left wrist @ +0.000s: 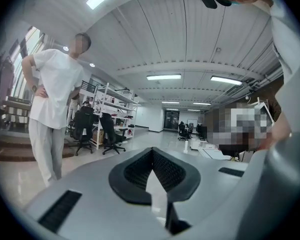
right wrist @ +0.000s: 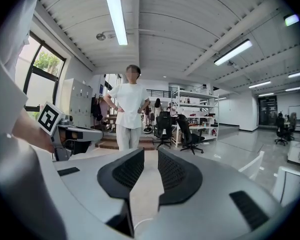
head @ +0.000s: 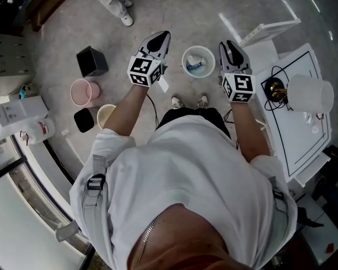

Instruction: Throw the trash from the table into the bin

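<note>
L gripper [head: 162, 38] pinched fully closed, R gripper [head: 226, 46] narrowly parted w/ nothing btwn. Bin [head: 183, 62] on floor btwn them, trash [head: 195, 64] inside. Table [head: 304, 145] at right possibly holds more: swing R over, widen jaws before reaching

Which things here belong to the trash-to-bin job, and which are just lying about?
Job:
- white round bin with litter inside
- white table top marked with a black rectangle

Lying about:
- black square bin
- pink ribbed basket
- cream round tub
</note>
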The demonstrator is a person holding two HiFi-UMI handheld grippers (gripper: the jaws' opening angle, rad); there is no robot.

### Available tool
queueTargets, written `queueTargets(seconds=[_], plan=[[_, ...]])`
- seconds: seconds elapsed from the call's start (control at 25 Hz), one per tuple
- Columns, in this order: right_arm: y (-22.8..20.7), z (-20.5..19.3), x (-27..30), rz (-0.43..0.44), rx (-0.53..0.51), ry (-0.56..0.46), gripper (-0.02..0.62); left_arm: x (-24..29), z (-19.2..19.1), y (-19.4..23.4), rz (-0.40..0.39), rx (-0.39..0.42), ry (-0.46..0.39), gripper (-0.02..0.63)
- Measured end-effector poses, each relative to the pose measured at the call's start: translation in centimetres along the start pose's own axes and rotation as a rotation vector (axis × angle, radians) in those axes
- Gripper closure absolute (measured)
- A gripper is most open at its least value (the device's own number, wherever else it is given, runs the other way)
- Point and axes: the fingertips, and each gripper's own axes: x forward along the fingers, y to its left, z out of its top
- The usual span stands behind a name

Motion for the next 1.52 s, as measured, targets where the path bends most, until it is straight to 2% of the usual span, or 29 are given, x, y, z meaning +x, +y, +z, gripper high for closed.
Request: queueTargets(seconds=[0.32,0.56,0.76,1.16,1.52], plan=[[-2.0,-1.5,-5.4,-0.061,0.02,-0.008,0.505,1.4,0.2,-6.9,-0.114,0.024,-0.003,0.597],[-5.2,-3.5,-12.9,-0.122,0.045,-0.029,0.505,2.6,-0.4,-15.5,-0.186,0.037,-0.012,0.597],[-7.9,-5.9,-22.6,-0.226,0.075,-0.028,0.505,1.8,-2.4,-25.1,-0.304,0.05,0.057,0.595],[-16.9,-10.8,-41.1,-0.448,0.132,-0.032,0.505,2.9,-4.8,-46.3,-0.529,0.082,0.054,0.595],[-24.2,-14.1,-53.8,-0.69,0.195,-0.023,0.505,5.5,-6.5,-63.2,-0.802,0.111,0.108,0.597]])
